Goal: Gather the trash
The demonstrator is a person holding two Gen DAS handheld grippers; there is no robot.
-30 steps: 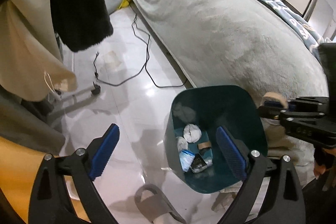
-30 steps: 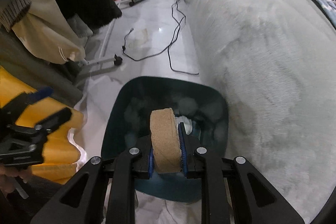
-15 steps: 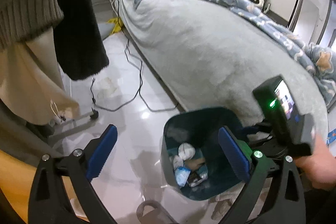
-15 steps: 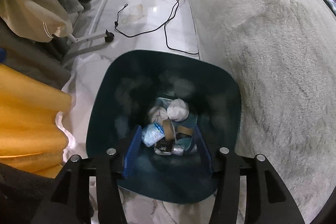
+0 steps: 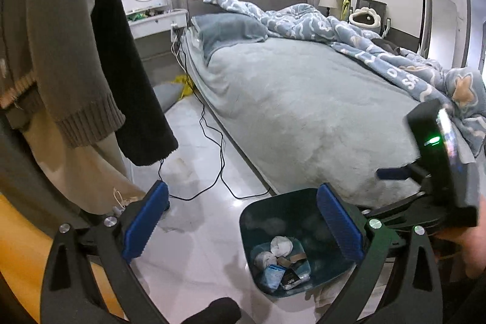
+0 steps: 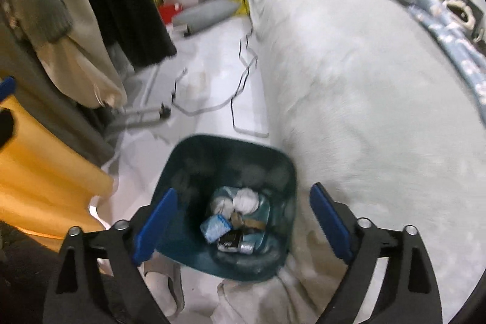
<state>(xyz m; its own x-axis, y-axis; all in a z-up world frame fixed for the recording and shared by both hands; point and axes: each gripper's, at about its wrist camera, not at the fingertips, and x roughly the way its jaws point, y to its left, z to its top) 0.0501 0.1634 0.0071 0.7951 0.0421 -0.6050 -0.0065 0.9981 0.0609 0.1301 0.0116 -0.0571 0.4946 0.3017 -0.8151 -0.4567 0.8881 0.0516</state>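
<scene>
Right gripper [image 6: 243,225] above bin [image 6: 194,163], jaws opening, nothing between them. Left gripper [image 5: 241,225] fully spread, empty, off to the bin's side. Bin on floor [image 5: 194,236] against bed [image 5: 303,99]. Trash [image 6: 234,220] at bin bottom: tissue wads, blue packet, dark wrapper, what looks like a tape roll; blur limits detail. Drop judged complete. Advised: lift both grippers straight clear of rim, avoid bedding and cable [image 5: 217,154], then scan floor for remaining litter.
</scene>
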